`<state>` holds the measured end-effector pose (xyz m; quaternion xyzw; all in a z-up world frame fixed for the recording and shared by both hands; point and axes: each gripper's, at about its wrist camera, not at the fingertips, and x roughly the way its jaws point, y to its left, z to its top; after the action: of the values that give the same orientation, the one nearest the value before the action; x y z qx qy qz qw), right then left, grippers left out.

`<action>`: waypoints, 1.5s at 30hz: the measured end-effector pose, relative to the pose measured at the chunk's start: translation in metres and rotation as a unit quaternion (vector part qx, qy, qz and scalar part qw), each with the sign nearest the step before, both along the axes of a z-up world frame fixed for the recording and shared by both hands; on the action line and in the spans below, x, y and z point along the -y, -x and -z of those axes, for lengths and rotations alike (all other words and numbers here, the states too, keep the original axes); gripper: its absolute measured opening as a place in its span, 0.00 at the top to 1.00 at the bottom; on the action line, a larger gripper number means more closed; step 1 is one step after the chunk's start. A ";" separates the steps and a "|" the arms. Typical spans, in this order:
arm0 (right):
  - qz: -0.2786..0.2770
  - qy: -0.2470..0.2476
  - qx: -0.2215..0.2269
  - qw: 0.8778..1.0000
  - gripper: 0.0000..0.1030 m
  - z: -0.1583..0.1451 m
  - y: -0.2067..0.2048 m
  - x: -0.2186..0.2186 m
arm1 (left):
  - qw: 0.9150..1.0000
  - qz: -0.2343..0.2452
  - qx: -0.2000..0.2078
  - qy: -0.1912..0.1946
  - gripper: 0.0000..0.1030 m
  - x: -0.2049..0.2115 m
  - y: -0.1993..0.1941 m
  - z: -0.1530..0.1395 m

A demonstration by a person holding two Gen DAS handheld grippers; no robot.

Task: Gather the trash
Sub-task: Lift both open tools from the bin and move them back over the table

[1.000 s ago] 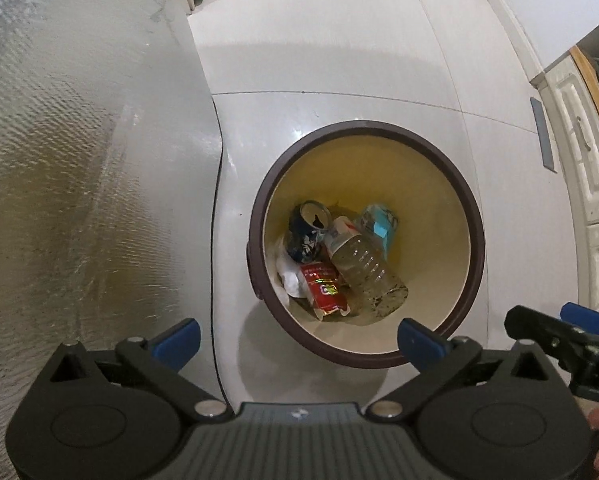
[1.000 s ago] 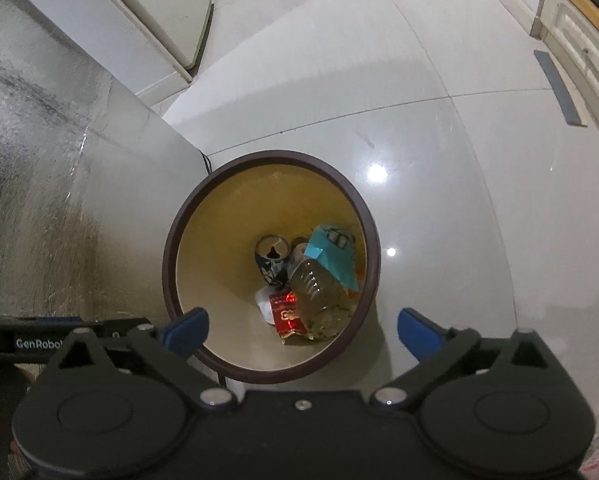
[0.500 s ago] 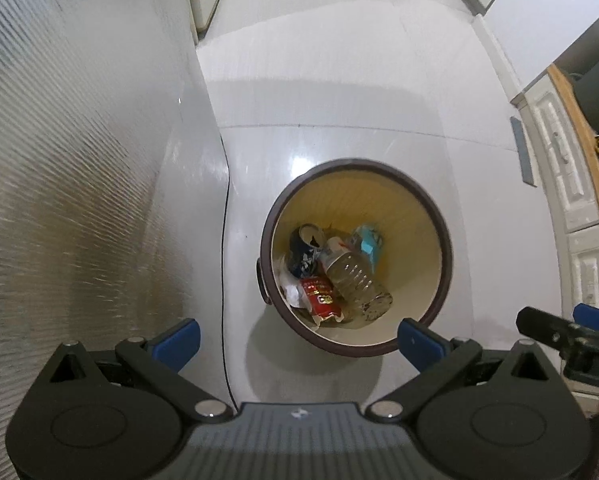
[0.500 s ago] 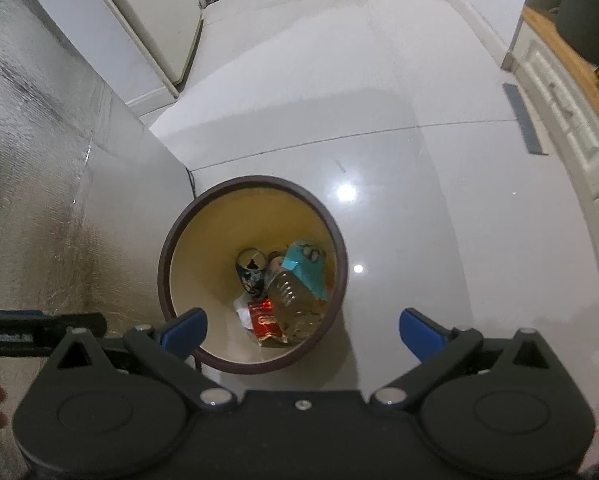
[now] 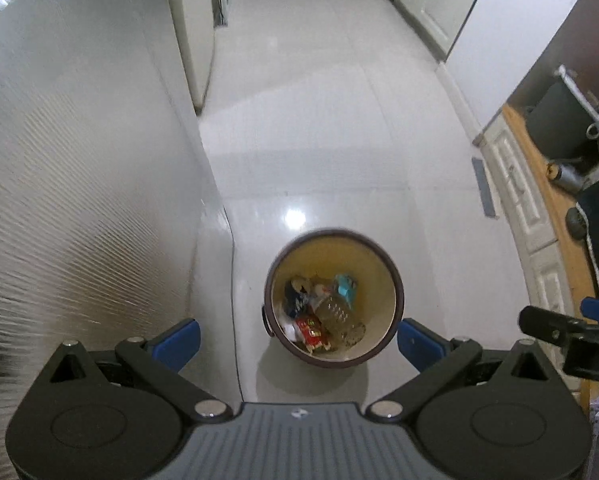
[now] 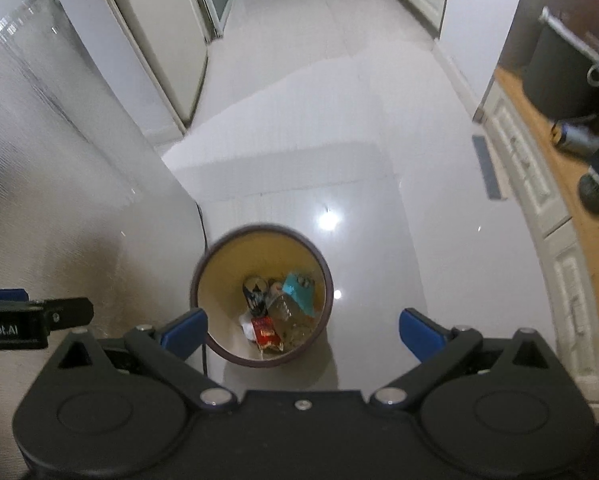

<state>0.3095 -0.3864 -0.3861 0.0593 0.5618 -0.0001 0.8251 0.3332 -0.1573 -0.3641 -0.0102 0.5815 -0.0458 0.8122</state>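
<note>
The left tool (image 5: 297, 339) is spread wide and empty, and so is the right tool (image 6: 303, 330). Both hang above the round brown bin (image 5: 395, 280) on the glossy white floor (image 5: 331, 128). Inside the bin lie a clear plastic bottle (image 5: 335, 312), a red wrapper (image 5: 309, 330), a dark can (image 6: 254, 292) and a teal packet (image 6: 299, 292).

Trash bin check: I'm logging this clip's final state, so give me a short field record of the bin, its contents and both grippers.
bin: round, brown rim, cream inside, upright on the tiled floor
contents: plastic bottle, dark can, red wrapper, teal packet, white scrap
left gripper: open, empty, above the bin
right gripper: open, empty, above the bin
beside bin: silvery textured panel
</note>
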 end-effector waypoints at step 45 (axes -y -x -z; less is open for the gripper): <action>-0.045 0.020 0.234 0.971 0.00 -0.340 0.043 -0.155 | 0.970 -0.039 0.234 0.052 0.00 -0.184 0.072 -0.314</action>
<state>0.2663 -0.2314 -0.0463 0.0164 0.3551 0.0395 0.9338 0.2607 0.0265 -0.0497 -0.0643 0.3712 -0.0455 0.9252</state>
